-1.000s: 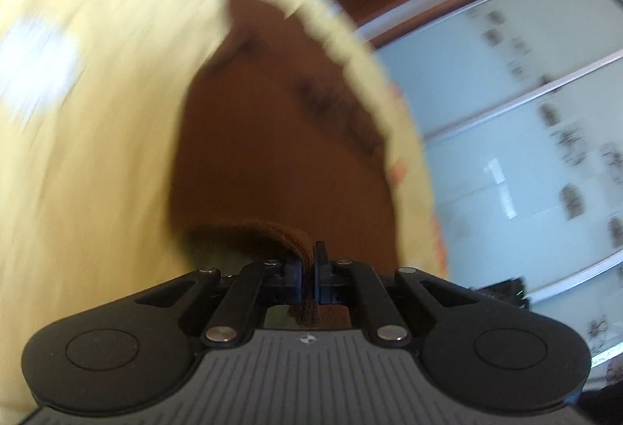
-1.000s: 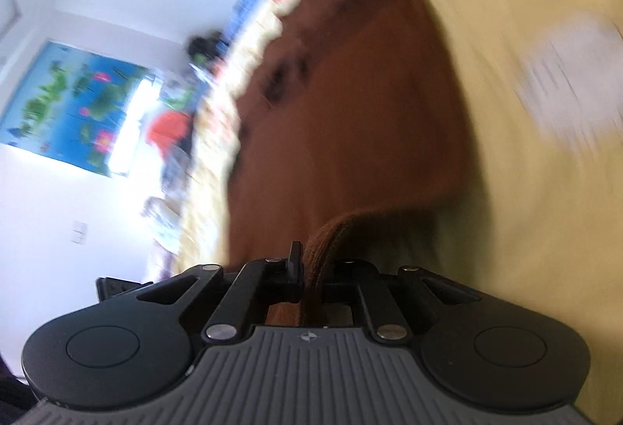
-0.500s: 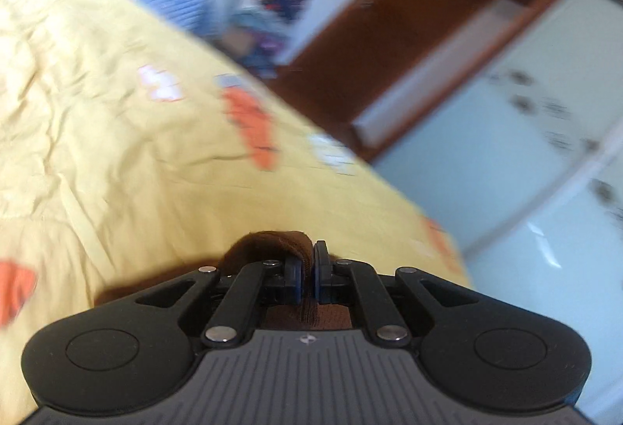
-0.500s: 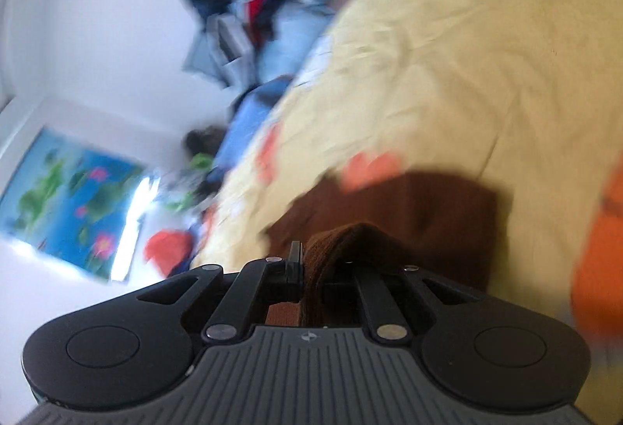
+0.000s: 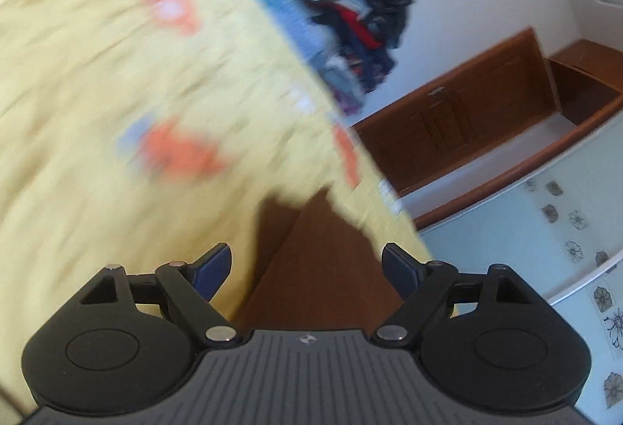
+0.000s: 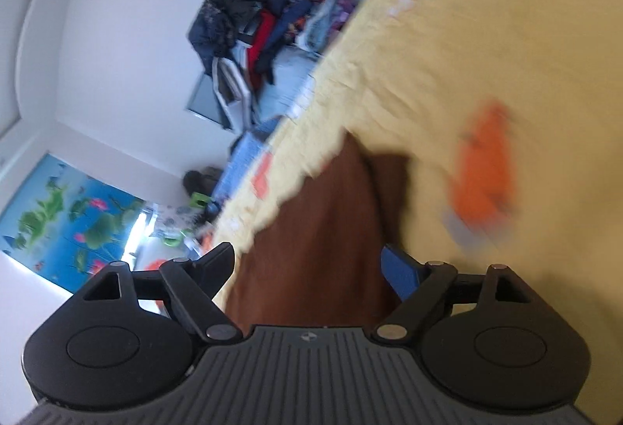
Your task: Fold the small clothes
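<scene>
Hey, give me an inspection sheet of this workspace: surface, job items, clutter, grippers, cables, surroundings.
Surface: yellow bedsheet with orange patches, creased.
Job's things: brown garment lying on the sheet, also in the right wrist view.
Clutter: pile of clothes beyond the bed.
Grippers: left gripper jaws opening, garment between them, unpinched; right gripper the same.
Cables: nothing seen.
Surroundings: wooden cabinet, pond poster, white wall.

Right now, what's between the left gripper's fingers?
Left wrist view: brown garment on the yellow sheet, untouched by the opening left gripper.
</scene>
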Tool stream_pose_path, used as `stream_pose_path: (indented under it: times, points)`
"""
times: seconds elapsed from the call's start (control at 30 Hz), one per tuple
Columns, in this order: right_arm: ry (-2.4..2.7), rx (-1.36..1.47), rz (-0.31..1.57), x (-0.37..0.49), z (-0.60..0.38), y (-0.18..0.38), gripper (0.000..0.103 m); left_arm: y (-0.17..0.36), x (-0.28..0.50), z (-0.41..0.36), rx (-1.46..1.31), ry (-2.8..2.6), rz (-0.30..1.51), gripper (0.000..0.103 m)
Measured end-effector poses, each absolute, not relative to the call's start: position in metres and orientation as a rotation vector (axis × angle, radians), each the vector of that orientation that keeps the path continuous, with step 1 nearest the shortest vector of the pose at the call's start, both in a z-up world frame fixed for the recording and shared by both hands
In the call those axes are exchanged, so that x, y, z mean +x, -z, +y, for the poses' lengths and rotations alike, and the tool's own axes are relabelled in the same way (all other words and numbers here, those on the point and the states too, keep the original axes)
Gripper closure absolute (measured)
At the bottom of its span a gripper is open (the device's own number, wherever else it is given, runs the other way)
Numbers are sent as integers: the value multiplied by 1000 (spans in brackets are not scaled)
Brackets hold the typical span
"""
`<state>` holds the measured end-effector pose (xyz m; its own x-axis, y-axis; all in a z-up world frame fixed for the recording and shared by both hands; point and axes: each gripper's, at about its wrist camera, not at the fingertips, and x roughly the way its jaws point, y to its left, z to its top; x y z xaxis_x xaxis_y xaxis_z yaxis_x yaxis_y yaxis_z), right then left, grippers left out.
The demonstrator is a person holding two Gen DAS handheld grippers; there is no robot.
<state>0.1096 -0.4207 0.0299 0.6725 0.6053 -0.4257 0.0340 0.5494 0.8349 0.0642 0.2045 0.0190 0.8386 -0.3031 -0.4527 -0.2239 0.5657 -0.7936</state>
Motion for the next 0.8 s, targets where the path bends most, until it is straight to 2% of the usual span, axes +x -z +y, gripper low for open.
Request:
stream_pose_path:
  times: [0.1, 0.17, 0.23, 0.3, 0.37, 0.4, 0.43, 0.47, 0.5, 0.57, 0.8]
  points:
    - [-314, 899, 851, 65, -418, -19, 19, 5, 28, 192, -1031, -3, 638, 18]
    - [-313, 908, 888, 52, -410, -9, 19, 10, 13, 181, -1028, -7, 600, 18]
    - [-334, 904, 881, 49, -399, -7, 18, 7, 16, 171, -1004, -13, 604, 18]
    - [-343, 926, 880, 59, -389, -8, 12, 8, 30, 166, -1048, 24, 618, 18]
    - [-357, 945, 875, 76, -377, -8, 12, 8, 47, 159, -1032, 22, 633, 19]
    - [-346, 927, 871, 83, -372, -9, 13, 7, 53, 155, -1010, 20, 638, 22]
    - [-328, 911, 877, 91, -366, -10, 15, 6, 60, 152, -993, 4, 647, 34]
    - [-321, 894, 883, 98, -361, -9, 25, 9, 69, 150, -977, -17, 686, 82]
    - [-319, 881, 891, 104, -357, -8, 51, 13, 78, 148, -956, -38, 749, 95]
    - [-297, 838, 961, 117, -352, 3, 90, 17, 80, 148, -949, -40, 743, 95]
    - [-398, 800, 907, 89, -353, -16, 89, -25, 33, 155, -865, 93, 688, 97]
